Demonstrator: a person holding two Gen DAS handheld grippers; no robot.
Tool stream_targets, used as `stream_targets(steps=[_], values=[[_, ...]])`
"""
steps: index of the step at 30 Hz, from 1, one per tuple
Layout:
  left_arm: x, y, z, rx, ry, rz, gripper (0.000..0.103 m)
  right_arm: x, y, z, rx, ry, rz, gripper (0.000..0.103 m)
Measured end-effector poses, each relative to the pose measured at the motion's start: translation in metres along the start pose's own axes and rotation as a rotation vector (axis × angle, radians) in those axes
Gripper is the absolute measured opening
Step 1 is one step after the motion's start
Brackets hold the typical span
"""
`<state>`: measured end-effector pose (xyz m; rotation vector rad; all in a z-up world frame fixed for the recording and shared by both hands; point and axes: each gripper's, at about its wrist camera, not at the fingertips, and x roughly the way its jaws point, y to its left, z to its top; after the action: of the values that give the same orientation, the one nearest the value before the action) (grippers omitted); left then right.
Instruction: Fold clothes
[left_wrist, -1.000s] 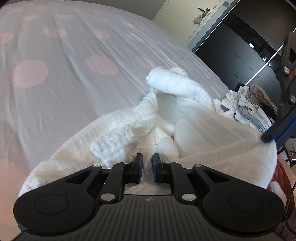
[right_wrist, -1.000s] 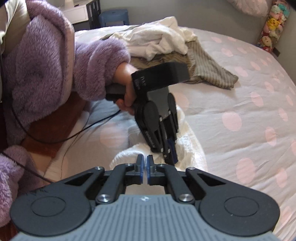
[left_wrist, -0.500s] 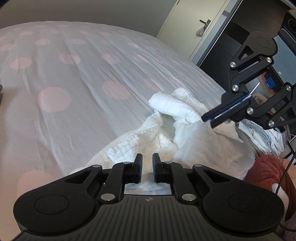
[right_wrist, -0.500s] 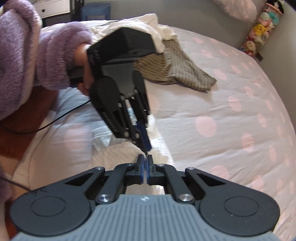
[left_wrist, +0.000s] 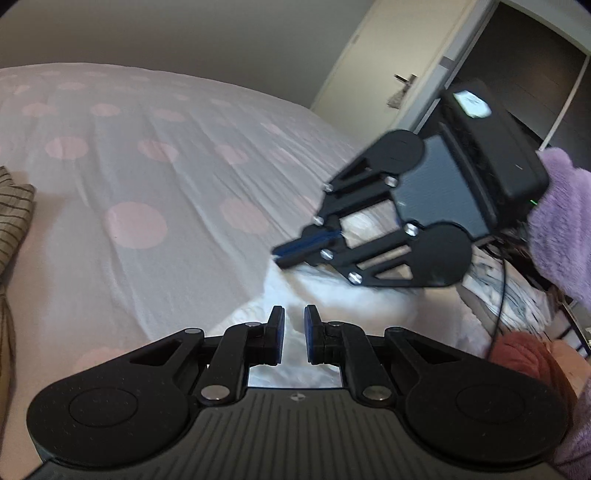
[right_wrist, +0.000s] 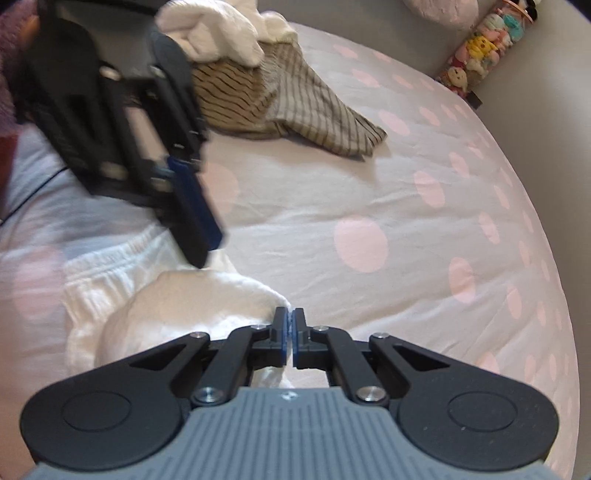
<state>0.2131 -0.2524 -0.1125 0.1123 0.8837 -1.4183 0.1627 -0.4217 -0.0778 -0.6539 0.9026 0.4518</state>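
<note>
A white crinkled garment (right_wrist: 155, 306) lies bunched on the pink-dotted bed sheet (right_wrist: 362, 206); it also shows in the left wrist view (left_wrist: 354, 295). My right gripper (right_wrist: 289, 332) is shut on an edge of the white garment and holds it up; it shows in the left wrist view (left_wrist: 295, 251), blurred. My left gripper (left_wrist: 294, 336) has its fingers slightly apart with white cloth between and below them; whether it grips the cloth is unclear. It shows in the right wrist view (right_wrist: 199, 236) above the garment.
A striped brown garment (right_wrist: 295, 99) with white clothes (right_wrist: 218, 33) piled on it lies at the far side of the bed. Its edge shows in the left wrist view (left_wrist: 14, 206). Plush toys (right_wrist: 480, 48) stand by the wall. A door (left_wrist: 380, 70) is beyond the bed.
My right gripper has swept left across the bed, pulling the garment's edge over. Both cameras have tilted up, and the garment is now flatter and lower in view.
</note>
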Motion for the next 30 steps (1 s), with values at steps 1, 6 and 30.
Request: stream_targets(steps=[1, 6, 30], values=[[0.003, -0.004, -0.002, 0.023, 0.019, -0.016, 0.009, 0.002, -0.003, -0.001, 0.018, 0.004, -0.008, 0.003], [0.028, -0.020, -0.010, 0.117, 0.127, -0.058, 0.013, 0.003, -0.018, -0.007, 0.113, 0.006, -0.022, 0.003], [0.049, 0.024, -0.005, -0.100, 0.026, 0.157, 0.014, -0.032, 0.031, -0.026, 0.230, -0.048, 0.252, 0.021]])
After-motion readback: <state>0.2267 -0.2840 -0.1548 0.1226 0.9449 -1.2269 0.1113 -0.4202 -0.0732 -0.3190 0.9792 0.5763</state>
